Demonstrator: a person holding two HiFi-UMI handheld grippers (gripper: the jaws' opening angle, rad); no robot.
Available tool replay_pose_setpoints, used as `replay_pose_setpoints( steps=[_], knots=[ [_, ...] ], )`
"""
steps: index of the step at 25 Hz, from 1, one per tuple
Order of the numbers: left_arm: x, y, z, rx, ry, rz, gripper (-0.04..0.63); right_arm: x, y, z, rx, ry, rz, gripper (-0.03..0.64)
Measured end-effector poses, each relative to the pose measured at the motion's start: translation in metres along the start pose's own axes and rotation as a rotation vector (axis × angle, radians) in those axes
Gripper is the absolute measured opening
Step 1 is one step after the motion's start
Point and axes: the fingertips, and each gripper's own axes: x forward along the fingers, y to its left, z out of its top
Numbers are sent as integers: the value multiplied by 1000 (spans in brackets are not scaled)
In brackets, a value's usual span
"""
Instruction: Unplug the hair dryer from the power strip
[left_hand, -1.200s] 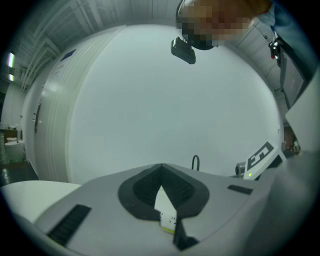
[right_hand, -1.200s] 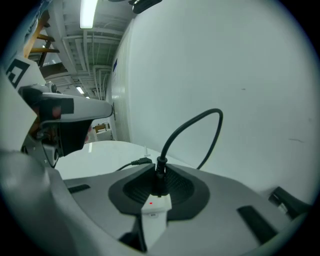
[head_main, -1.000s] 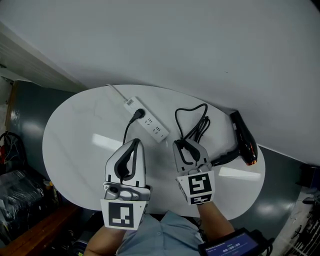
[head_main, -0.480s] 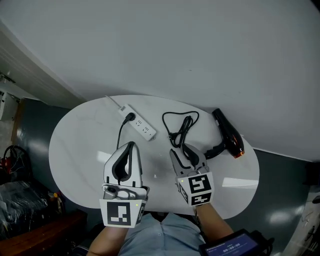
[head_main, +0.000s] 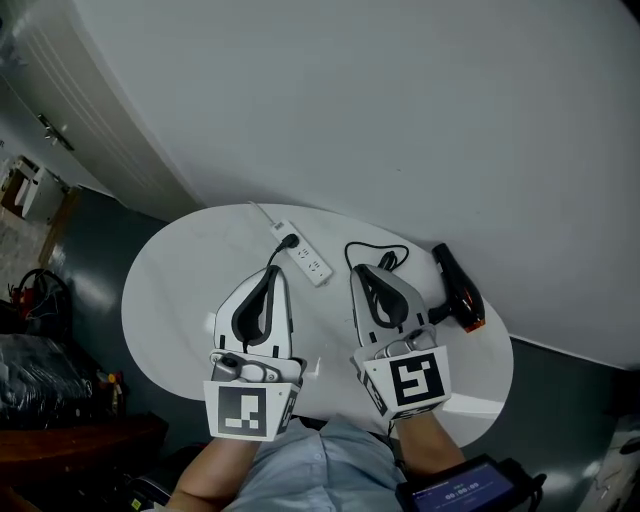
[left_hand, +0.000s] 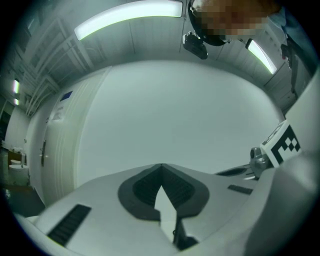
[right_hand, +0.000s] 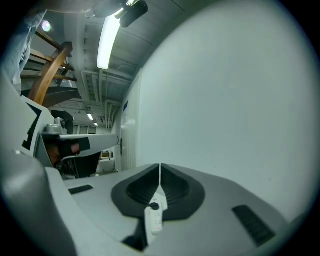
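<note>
On the white oval table (head_main: 175, 300) lies a white power strip (head_main: 305, 262) with a black plug (head_main: 290, 241) in its far end. The black cord (head_main: 385, 257) loops over to the black hair dryer (head_main: 458, 290) near the table's right rim. Both grippers hang above the near half of the table, pointing level at the wall. My left gripper (head_main: 268, 272) (left_hand: 161, 167) has its jaws together, holding nothing. My right gripper (head_main: 362, 272) (right_hand: 160, 167) is closing, tips meeting, with nothing between them. In the right gripper view the power strip (right_hand: 154, 219) shows below the jaws.
A plain white wall (head_main: 400, 120) rises right behind the table. Dark floor (head_main: 95, 240) and clutter (head_main: 40, 360) lie to the left. The strip's white lead (head_main: 262, 213) runs off the table's far edge.
Both grippers have risen off the table toward the camera. The table and the things on it now look smaller and farther off. The plug stays in the strip.
</note>
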Motion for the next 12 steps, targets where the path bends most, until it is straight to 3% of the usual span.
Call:
replay_pose_setpoints(
  steps=[12],
  knots=[
    [-12,30,27,0,-73,-29,-2,7,34,40,-95,-74,-51,0]
  ],
)
